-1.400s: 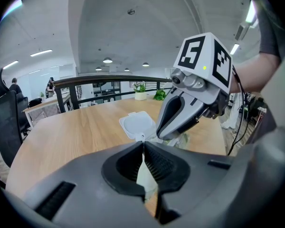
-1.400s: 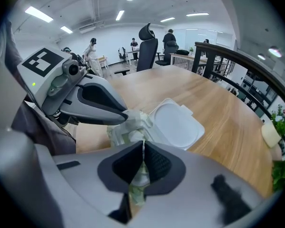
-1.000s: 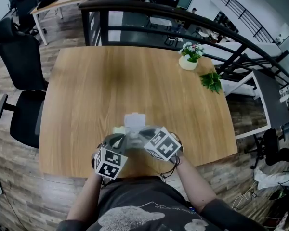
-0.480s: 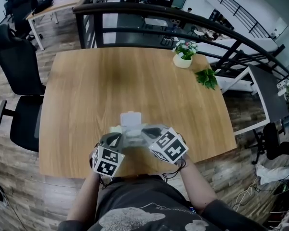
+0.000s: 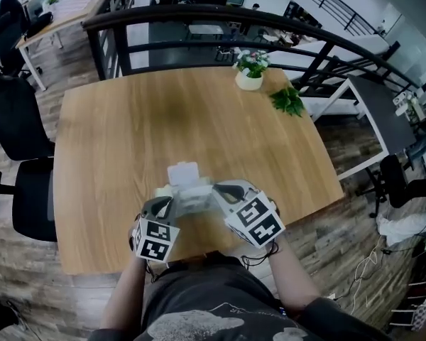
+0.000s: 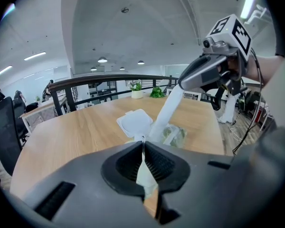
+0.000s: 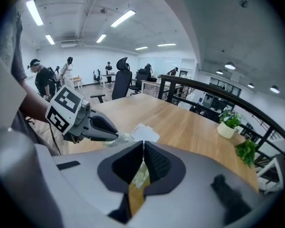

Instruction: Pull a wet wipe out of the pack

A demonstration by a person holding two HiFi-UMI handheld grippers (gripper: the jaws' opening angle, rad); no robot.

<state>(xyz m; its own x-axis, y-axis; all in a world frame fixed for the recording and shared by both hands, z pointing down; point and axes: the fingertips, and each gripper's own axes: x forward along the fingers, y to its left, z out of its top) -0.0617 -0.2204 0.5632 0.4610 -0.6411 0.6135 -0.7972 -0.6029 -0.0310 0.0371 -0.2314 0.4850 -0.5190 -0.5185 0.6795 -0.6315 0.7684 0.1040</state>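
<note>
- Head view: wooden bench (image 5: pixel 128 133) fills the middle of the frame. The wet wipe pack (image 5: pixel 193 199) lies on it near the lower edge, just below frame centre.
- The pack's white flip lid (image 5: pixel 183 172) is open and sits on the upper side of the pack.
- Left claw (image 5: pixel 167 199) is at the pack's lower left and right claw (image 5: pixel 217 189) is at its lower right. Both are close in on the pack.
- Left gripper view: left claw jaws are together, clamped on a pale edge of the pack, which lies flat on the bench.
- Same view: right claw is at upper right, raised above the pack. The wet wipe (image 6: pixel 167 112) runs as a taut white strip from the pack opening up to its tips.
- Right gripper view: right claw jaws are pressed together on the pale wipe, which shows between the pads. Left claw is at mid left of the frame, low beside the pack.
- Flower pot (image 5: pixel 249 68) stands at the upper right of the bench. A green sprig (image 5: pixel 287 101) lies near it toward the right edge. Both are well apart from the pack.
- Black office chair (image 5: pixel 18 119) stands off the bench at the left of the frame.
- Dark railing (image 5: pixel 199 16) runs across the top of the frame.
</note>
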